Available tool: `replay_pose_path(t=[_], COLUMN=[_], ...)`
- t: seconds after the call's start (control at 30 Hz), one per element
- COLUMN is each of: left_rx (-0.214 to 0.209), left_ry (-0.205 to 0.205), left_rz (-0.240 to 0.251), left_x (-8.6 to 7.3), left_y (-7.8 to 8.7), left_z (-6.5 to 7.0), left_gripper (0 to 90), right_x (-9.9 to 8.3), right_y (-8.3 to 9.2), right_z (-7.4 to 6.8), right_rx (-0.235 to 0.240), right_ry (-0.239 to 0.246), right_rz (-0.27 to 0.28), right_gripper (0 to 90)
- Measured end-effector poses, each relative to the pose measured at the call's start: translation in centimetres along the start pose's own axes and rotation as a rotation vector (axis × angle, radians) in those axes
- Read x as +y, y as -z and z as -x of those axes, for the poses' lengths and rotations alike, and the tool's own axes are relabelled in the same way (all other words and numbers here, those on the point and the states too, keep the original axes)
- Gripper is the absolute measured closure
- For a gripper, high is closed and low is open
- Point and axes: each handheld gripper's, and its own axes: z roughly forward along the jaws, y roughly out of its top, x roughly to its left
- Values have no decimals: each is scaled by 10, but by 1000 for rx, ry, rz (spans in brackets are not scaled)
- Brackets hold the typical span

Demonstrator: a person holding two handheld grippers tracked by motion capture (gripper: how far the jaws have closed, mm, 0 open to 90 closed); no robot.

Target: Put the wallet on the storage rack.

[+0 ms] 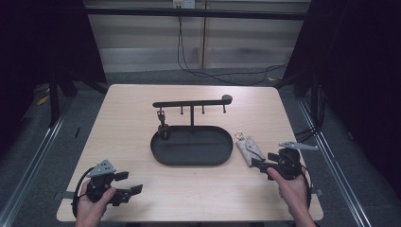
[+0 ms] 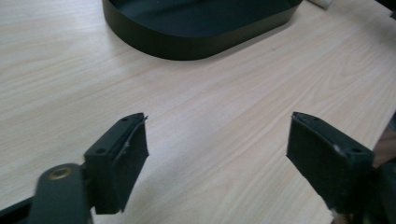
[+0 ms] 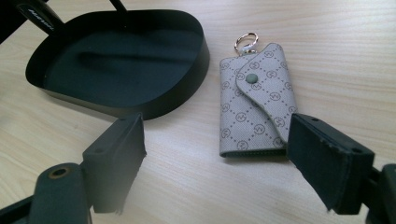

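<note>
Beside one black tray, one key pouch.

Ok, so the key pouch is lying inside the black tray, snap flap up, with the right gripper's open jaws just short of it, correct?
Not quite. The key pouch lies on the bare table beside the black tray, not inside it, as the right gripper view shows. The rest holds: its snap flap faces up, and the right gripper has open jaws just short of it.

The table under my grippers was pale wood-grain laminate, smooth and matt. The oval tray looked like matt black metal. The key pouch had a grey, patterned, faintly textured leather look and a shiny metal ring.
</note>
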Motion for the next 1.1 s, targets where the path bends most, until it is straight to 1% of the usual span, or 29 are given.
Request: replay_pose_path(t=[0.07, 0.17, 0.2, 0.27, 0.3, 0.33, 0.37, 0.4, 0.47, 0.57, 0.63, 0.7, 0.77, 0.83, 0.87, 0.93, 1.0, 1.03, 1.07, 1.1], left_rx=[-8, -18, -22, -19, -17, -21, -19, -19, -19, -5, 9, 17, 15, 17, 14, 11, 8, 13, 20, 18], left_ry=[3, 8, 8, 13, 5, -3, -9, -17, -26, -13, 14, 31, 33, 27, 22, 16, 17, 20, 22, 26], left_rz=[8, 7, 6, 12, 6, -13, -18, -12, -2, 17, 26, 29, 26, 21, 18, 14, 16, 21, 23, 26], left_x=[0, 0, 0, 0, 1, 1, 1, 2, 2, 2, 2, 1, 1, 1, 2, 2, 2, 2, 2, 1], left_y=[1, 2, 2, 2, 1, -1, -2, -2, -1, 2, 3, 4, 4, 3, 3, 2, 2, 3, 3, 3], left_z=[-1, -2, -2, -1, 0, 1, 3, 4, 4, 0, -3, -6, -7, -6, -6, -5, -5, -5, -5, -6], left_gripper=[208, 196, 193, 189, 189, 189, 189, 189, 189, 189, 183, 181, 180, 180, 180, 180, 180, 180, 180, 180], right_x=[4, 10, 12, 17, 19, 22, 24, 26, 29, 32, 34, 38, 42, 46, 48, 51, 54, 56, 57, 59], right_y=[-2, -4, -5, -7, -7, -8, -10, -11, -15, -23, -28, -30, -31, -33, -33, -35, -37, -38, -39, -39], right_z=[1, 2, 2, 1, 1, 0, -2, -3, -5, -5, -5, -4, -2, -1, 0, 0, 1, 1, 2, 2], right_rx=[2, 0, 13, 17, 24, 24, 18, 12, 7, -5, -13, -26, -31, -40, -37, -39, -44, -46, -43, -29], right_ry=[-5, -2, 8, 7, 5, 10, 17, 30, 33, 43, 47, 49, 49, 56, 55, 55, 56, 57, 58, 65], right_rz=[-17, -51, -54, -70, -68, -66, -77, -85, -105, -166, -203, -225, -234, -248, -265, -284, -297, -301, -309, -324], right_gripper=[210, 209, 202, 187, 187, 190, 190, 190, 192, 192, 192, 192, 195, 201, 200, 189, 187, 187, 175, 155])
